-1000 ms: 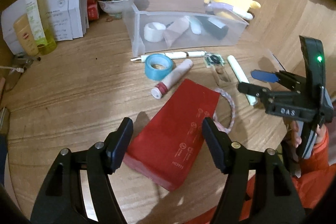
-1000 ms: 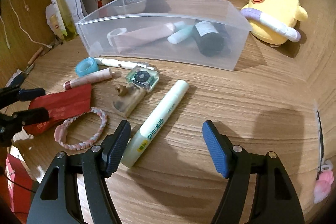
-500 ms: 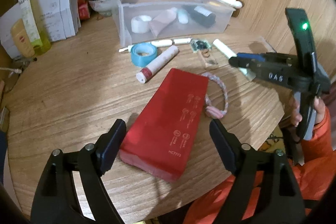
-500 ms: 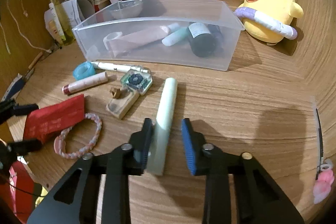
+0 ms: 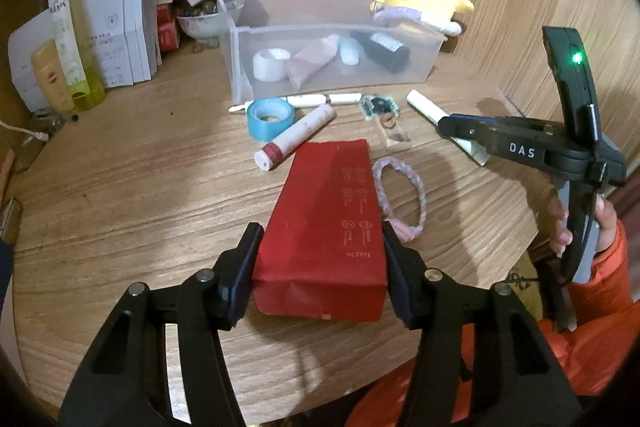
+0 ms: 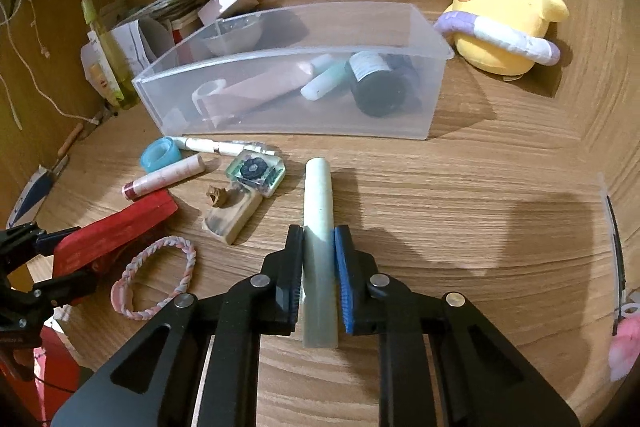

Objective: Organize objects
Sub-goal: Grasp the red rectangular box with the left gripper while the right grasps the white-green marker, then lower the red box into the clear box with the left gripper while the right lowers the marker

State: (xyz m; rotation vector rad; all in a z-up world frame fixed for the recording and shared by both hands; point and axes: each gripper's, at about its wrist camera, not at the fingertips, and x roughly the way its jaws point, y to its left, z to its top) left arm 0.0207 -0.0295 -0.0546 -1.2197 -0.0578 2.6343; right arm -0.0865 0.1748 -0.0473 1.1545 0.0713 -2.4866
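My left gripper (image 5: pixel 320 259) is shut on the near end of a long red box (image 5: pixel 326 211) that lies on the wooden table; it also shows in the right wrist view (image 6: pixel 112 235). My right gripper (image 6: pixel 318 259) is shut on a pale green tube (image 6: pixel 318 211), which points toward a clear plastic bin (image 6: pixel 288 107). The right gripper also shows in the left wrist view (image 5: pixel 452 127). The bin (image 5: pixel 332 83) holds a white tape roll, a pink tube, a pale tube and a dark bottle.
Before the bin lie a blue tape roll (image 5: pixel 269 117), a pink-white tube (image 5: pixel 296 137), a white pen (image 5: pixel 320 99), a small green case (image 6: pixel 256 171), a wooden block (image 6: pixel 232 219) and a braided bracelet (image 5: pixel 400 195). A yellow plush chick (image 6: pixel 504 23) sits at the right. Bottles and papers (image 5: pixel 92 39) stand at the back left.
My left gripper has closed onto the red box's near end. My right gripper has tightened on the pale green tube, which now points straight ahead.
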